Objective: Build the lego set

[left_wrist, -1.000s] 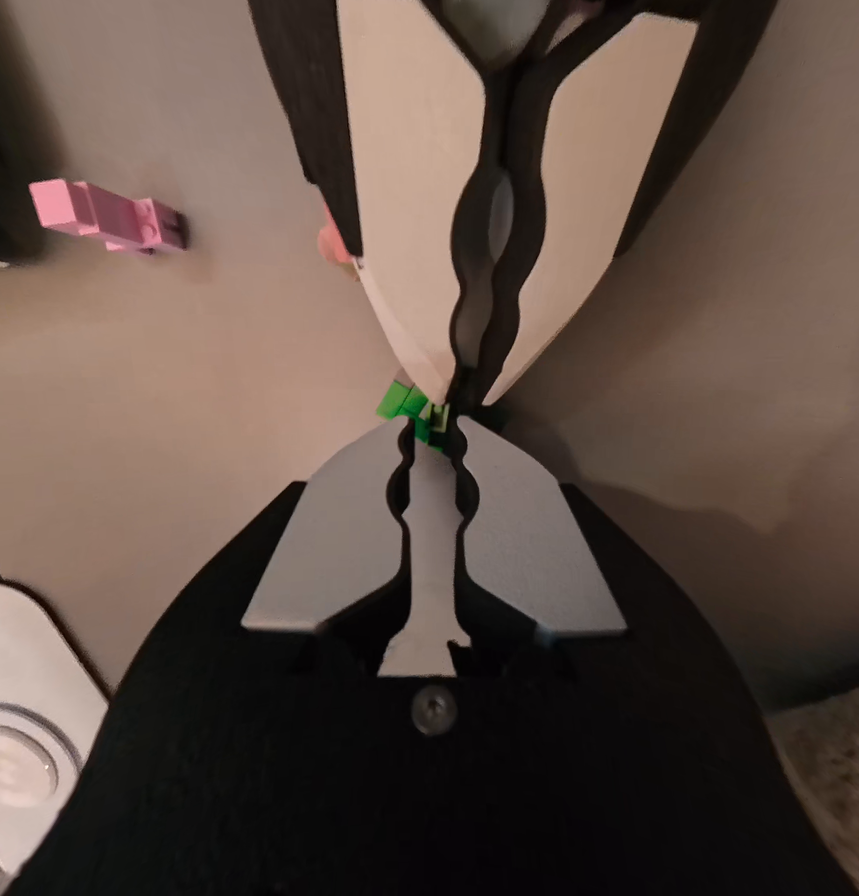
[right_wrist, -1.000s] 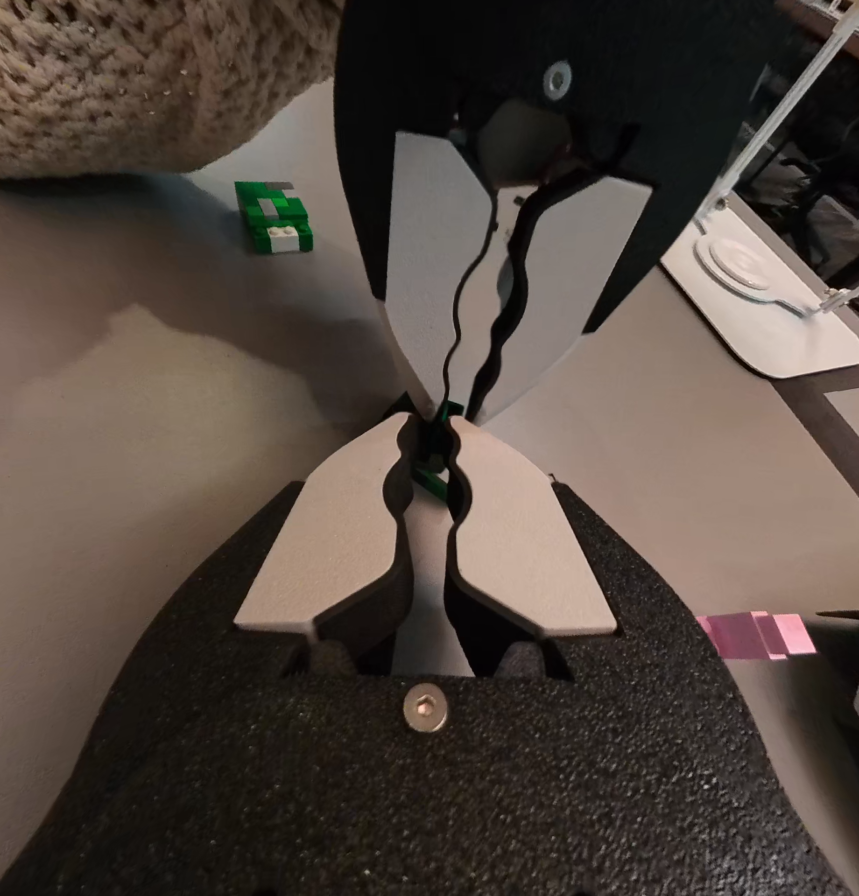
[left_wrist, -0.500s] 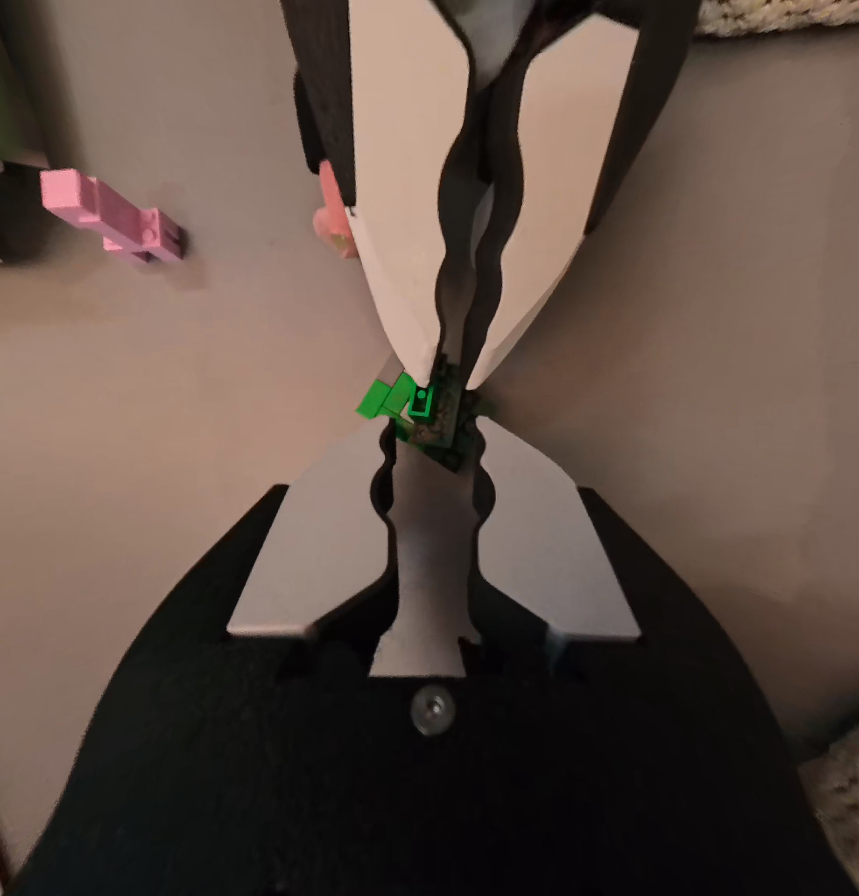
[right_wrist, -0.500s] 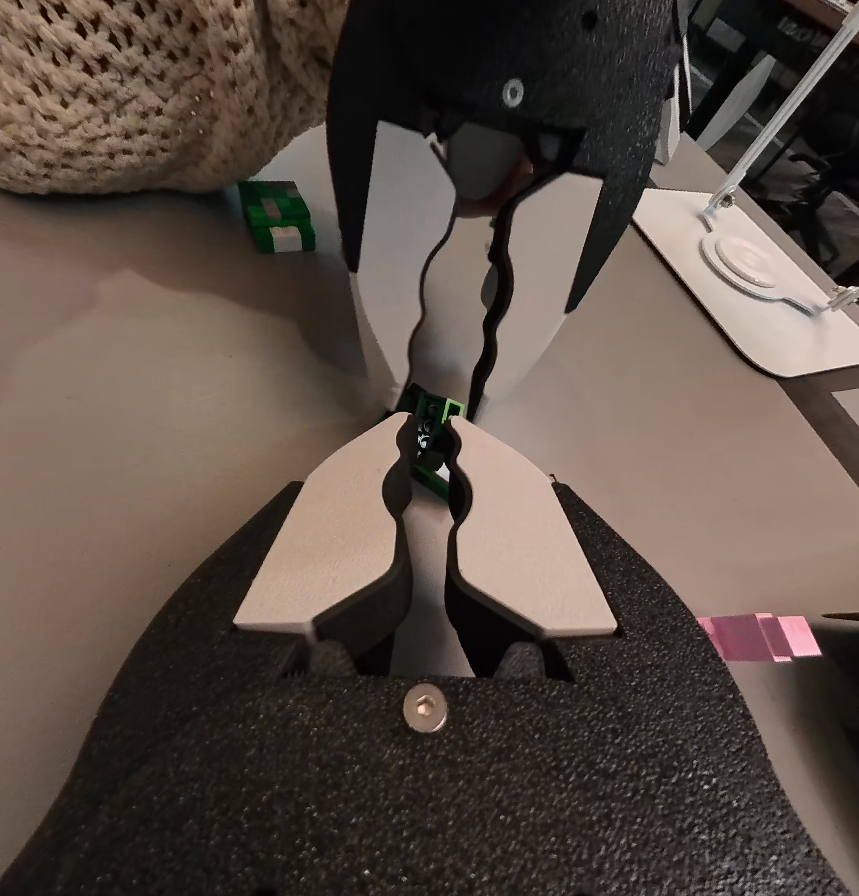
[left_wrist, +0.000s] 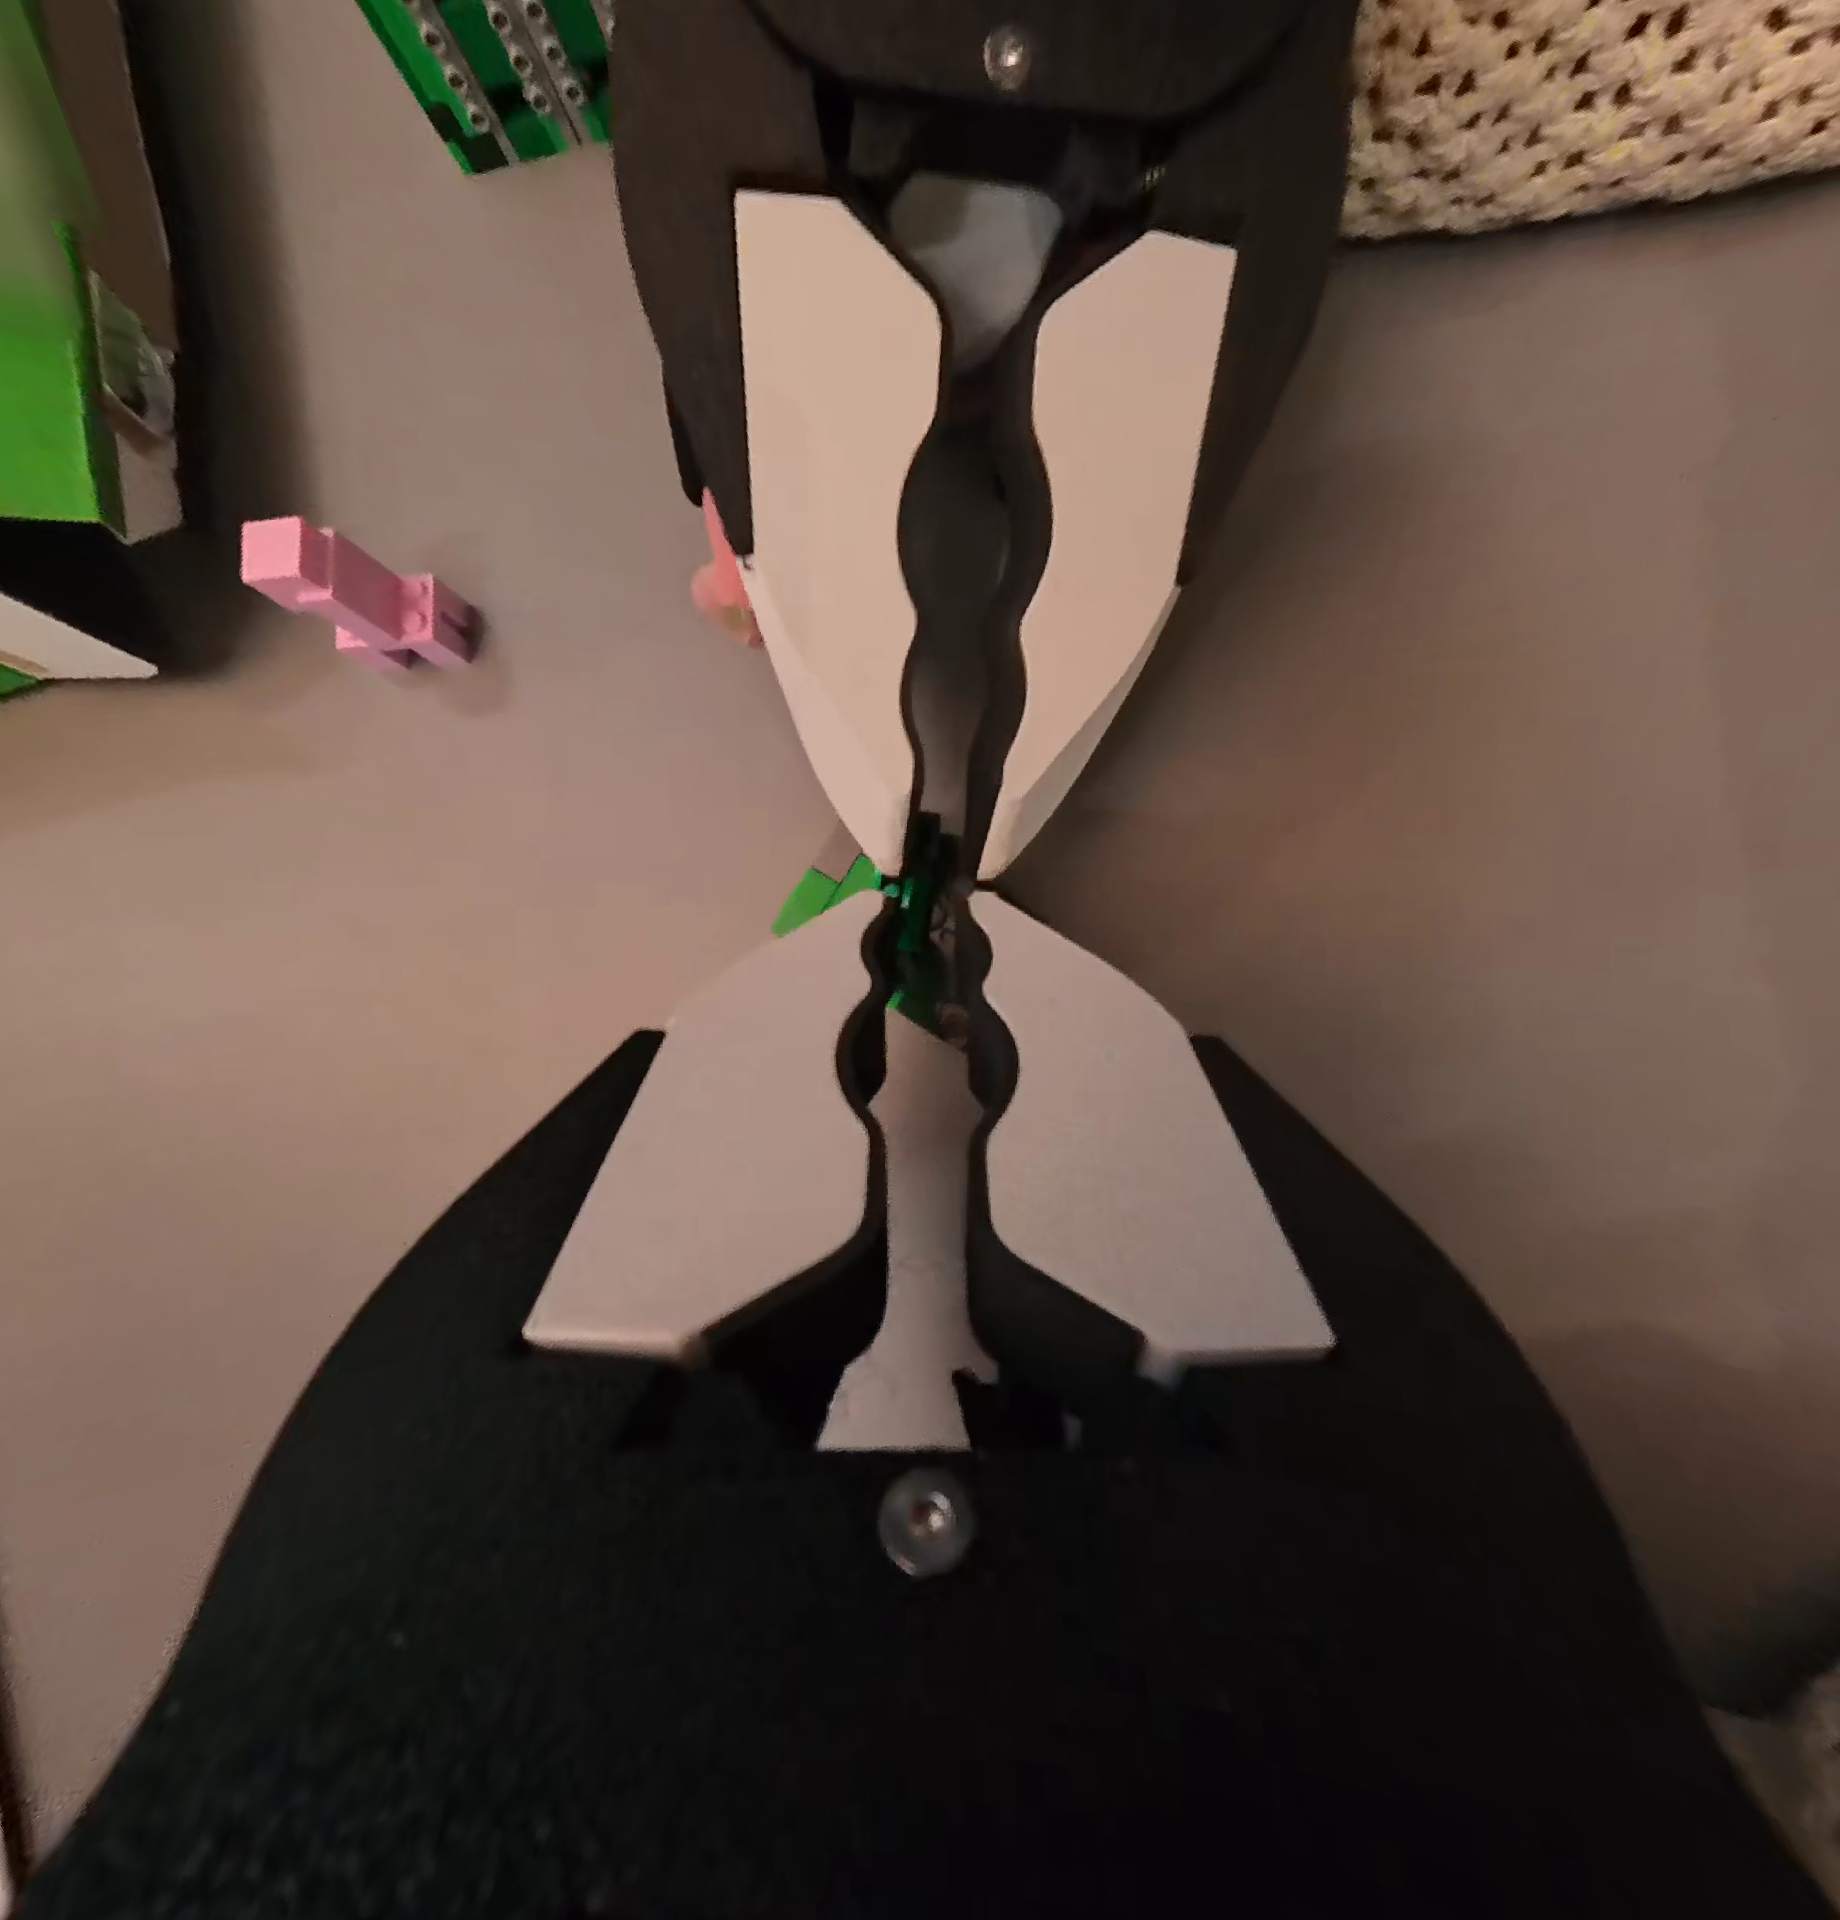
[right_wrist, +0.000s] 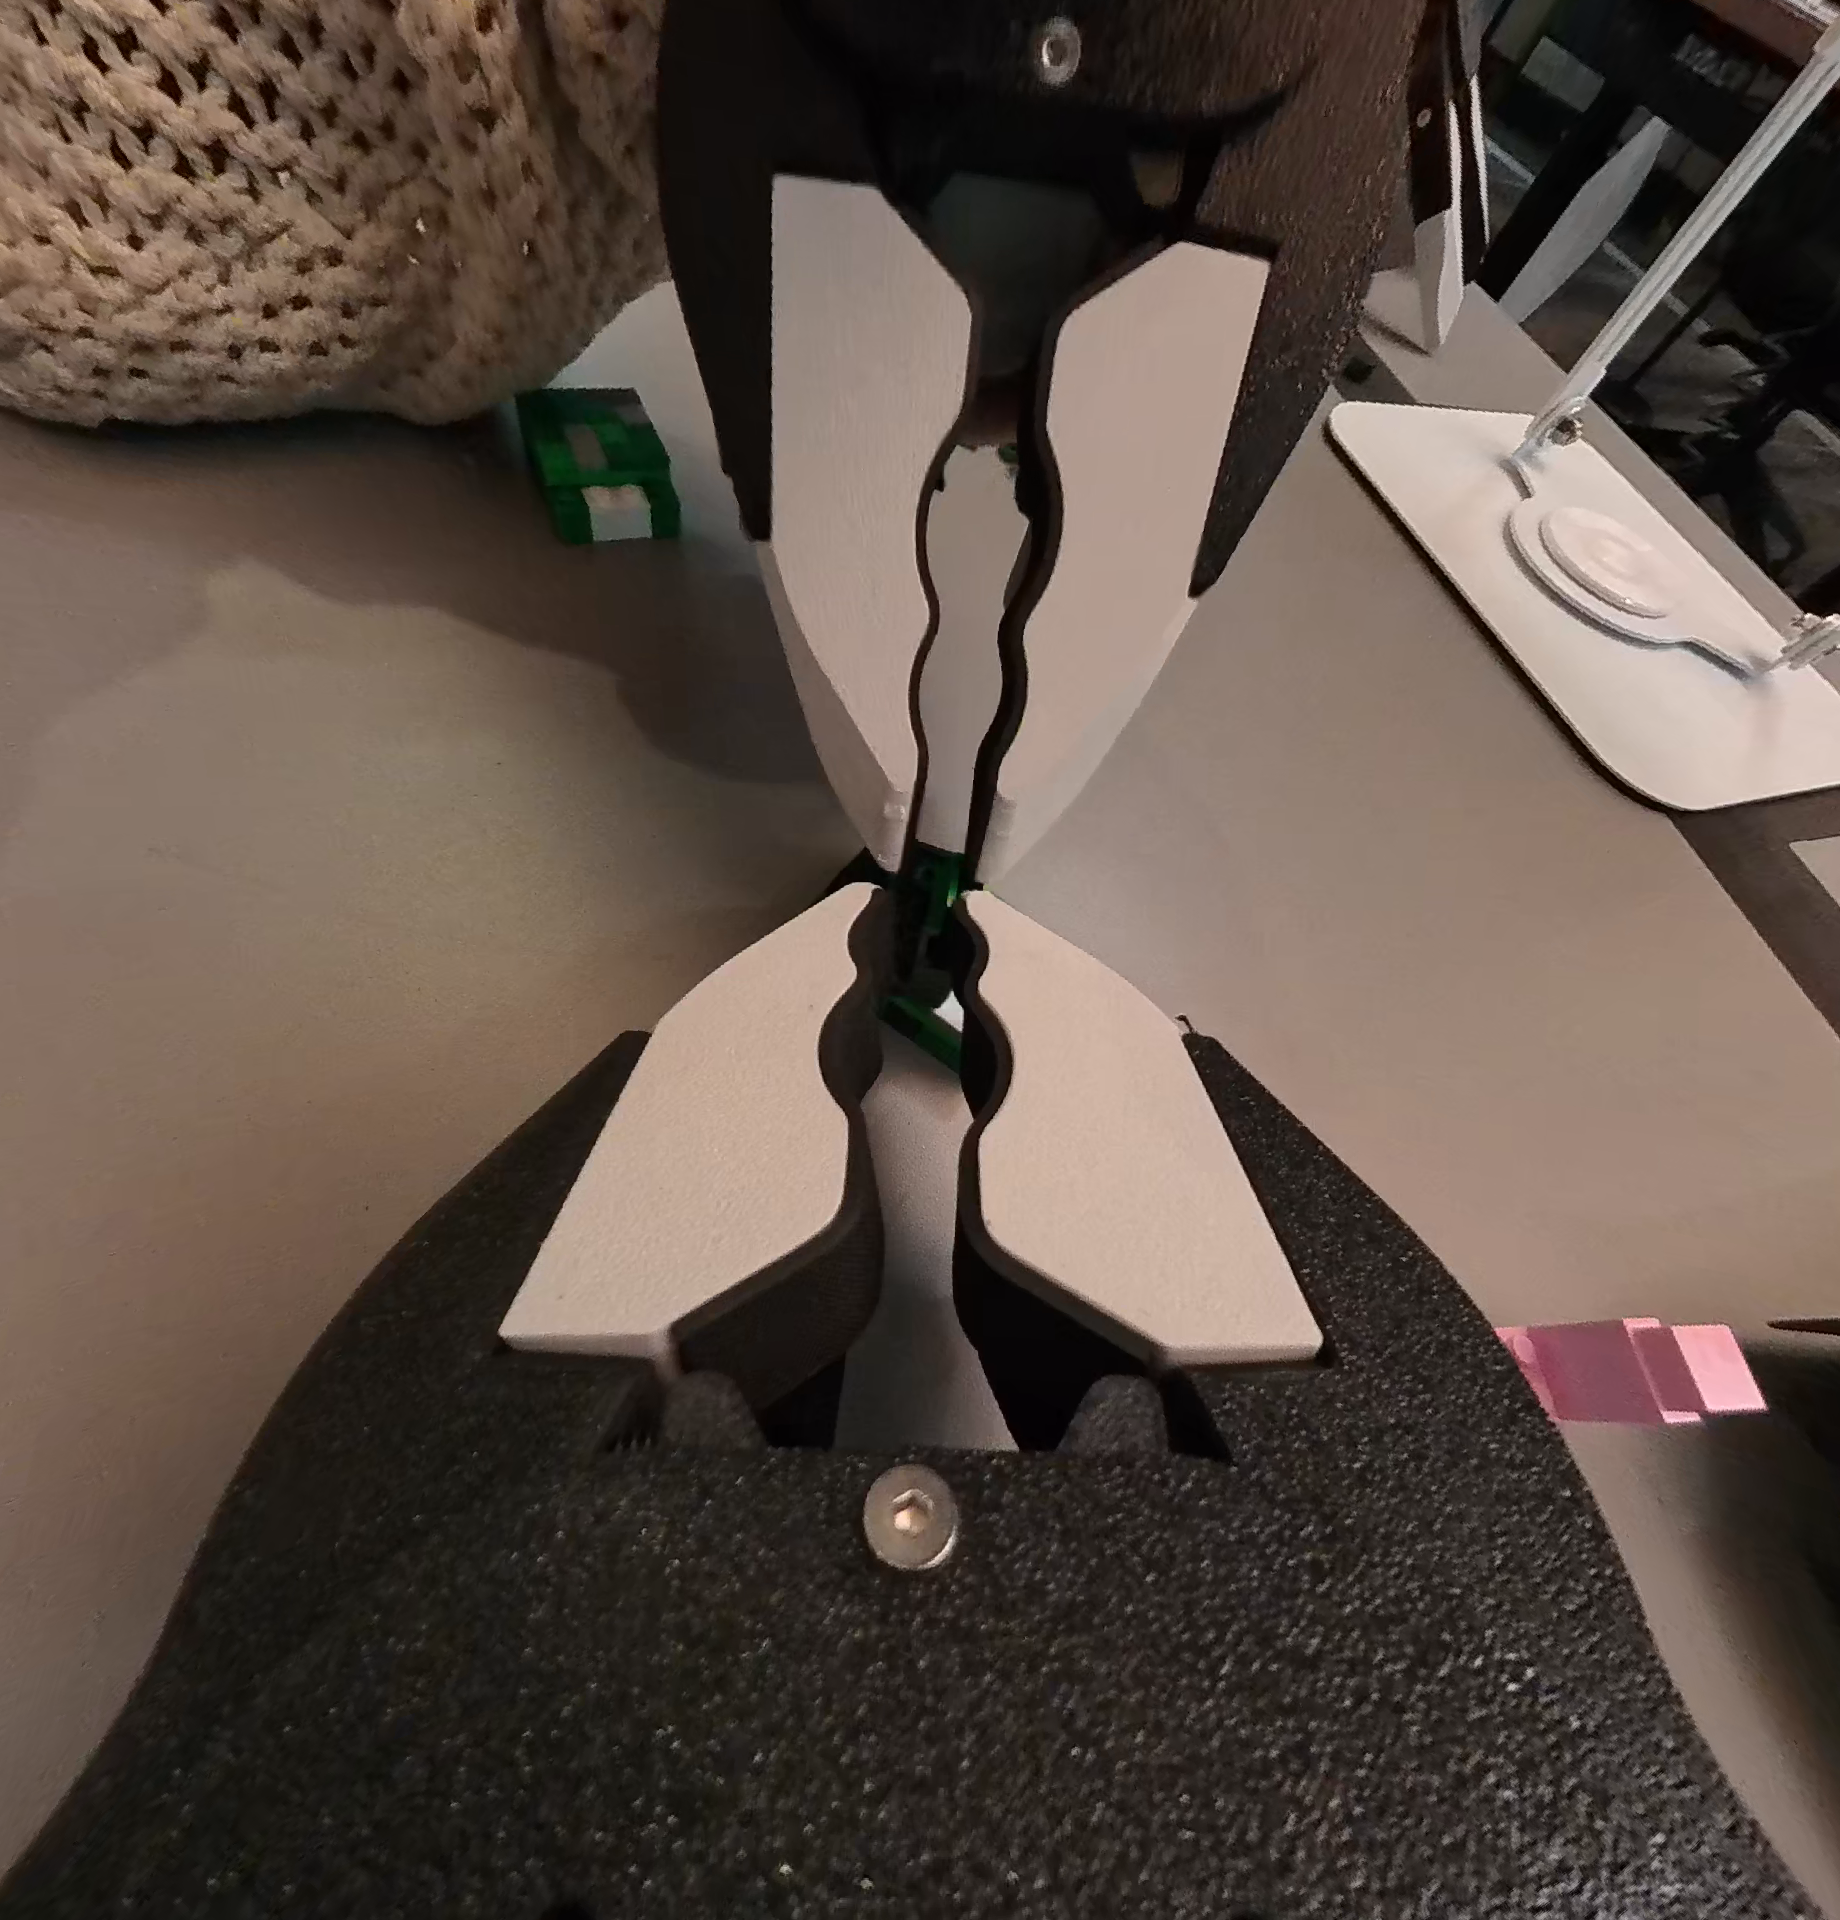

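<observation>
Currently, the left gripper (left_wrist: 921,925) and right gripper (right_wrist: 921,920) meet tip to tip, fingers narrowed, pinching one small green-and-black lego assembly (right_wrist: 931,883) between them, above the tabletop (right_wrist: 272,935); its long axis runs along both finger lines.

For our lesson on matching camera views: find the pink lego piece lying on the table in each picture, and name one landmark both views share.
Left wrist view: the pink lego piece lies on the table at upper left, left of the far gripper.
Right wrist view: the pink lego piece sits at the right edge, beside the near gripper's body.
Shared landmark: the small green lego assembly pinched where the two grippers' tips meet.
</observation>
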Motion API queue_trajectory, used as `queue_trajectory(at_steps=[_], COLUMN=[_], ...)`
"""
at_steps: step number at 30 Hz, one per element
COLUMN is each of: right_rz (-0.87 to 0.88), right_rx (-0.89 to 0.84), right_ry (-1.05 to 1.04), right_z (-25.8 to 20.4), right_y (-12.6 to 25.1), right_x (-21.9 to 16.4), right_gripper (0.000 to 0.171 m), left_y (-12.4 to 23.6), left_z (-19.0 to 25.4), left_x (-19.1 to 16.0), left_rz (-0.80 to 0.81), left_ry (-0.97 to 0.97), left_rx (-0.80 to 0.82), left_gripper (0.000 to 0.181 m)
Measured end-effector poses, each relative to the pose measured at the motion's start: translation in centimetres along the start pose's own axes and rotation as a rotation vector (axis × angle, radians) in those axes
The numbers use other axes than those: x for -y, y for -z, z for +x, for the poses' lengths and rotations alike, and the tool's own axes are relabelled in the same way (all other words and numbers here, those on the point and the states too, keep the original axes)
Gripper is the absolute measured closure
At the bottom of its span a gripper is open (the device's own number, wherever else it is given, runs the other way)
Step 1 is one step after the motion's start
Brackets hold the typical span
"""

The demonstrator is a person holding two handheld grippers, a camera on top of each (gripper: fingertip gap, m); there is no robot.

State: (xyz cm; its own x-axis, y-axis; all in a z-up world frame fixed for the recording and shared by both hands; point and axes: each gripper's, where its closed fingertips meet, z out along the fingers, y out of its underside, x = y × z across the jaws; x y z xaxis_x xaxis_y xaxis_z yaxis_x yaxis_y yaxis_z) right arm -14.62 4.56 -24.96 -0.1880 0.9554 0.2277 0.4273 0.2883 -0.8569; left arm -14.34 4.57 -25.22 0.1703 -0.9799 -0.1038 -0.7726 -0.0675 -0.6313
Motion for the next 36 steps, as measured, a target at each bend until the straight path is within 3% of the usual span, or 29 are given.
queue_trajectory(at_steps=[13, 16, 36], right_rz=[0.000, -0.002, 0.004], right_rx=[-0.001, -0.002, 0.010], right_ry=[0.006, 0.006, 0.020], right_z=[0.11, 0.13, -0.17], right_y=[-0.05, -0.06, -0.02], right_x=[0.12, 0.11, 0.15], right_gripper=[0.161, 0.161, 0.162], left_y=[-0.02, 0.09, -0.63], left_z=[-0.14, -0.38, -0.11], left_x=[-0.10, -0.24, -0.40], left_rz=[-0.038, -0.047, -0.034], left_ry=[-0.018, -0.011, 0.038], left_rx=[0.063, 0.090, 0.015], left_gripper=[0.179, 0.166, 0.171])
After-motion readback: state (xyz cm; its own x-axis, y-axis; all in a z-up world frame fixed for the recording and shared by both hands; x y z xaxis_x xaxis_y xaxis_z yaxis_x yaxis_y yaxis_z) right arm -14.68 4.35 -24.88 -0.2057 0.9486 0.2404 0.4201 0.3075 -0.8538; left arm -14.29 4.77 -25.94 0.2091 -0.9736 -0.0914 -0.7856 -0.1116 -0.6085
